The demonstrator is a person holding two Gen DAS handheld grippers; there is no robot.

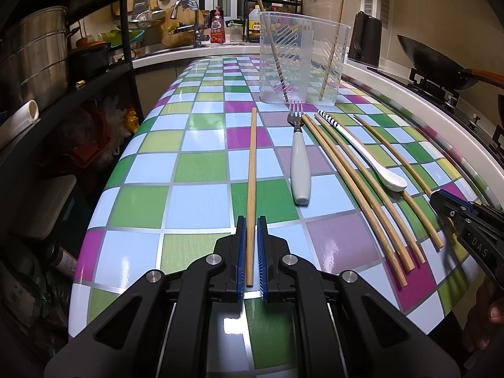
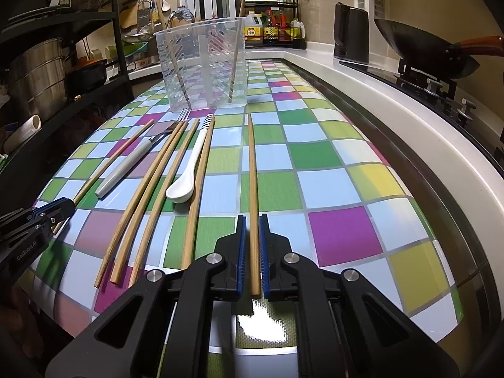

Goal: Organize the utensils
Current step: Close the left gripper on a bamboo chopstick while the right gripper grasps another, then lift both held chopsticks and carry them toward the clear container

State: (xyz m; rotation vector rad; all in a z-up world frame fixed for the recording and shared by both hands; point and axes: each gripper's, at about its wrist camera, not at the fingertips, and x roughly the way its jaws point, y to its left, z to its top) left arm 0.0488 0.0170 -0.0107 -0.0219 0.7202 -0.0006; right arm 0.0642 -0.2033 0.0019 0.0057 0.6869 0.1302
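Between left gripper point(image 1: 251, 231) pads: chopstick point(image 1: 251, 170), clamped

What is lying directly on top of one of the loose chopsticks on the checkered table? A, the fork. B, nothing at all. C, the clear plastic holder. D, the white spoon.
D: the white spoon lies with its bowl and handle across a chopstick, while the fork lies beside the chopsticks and the clear plastic holder stands farther back on the checkered table.
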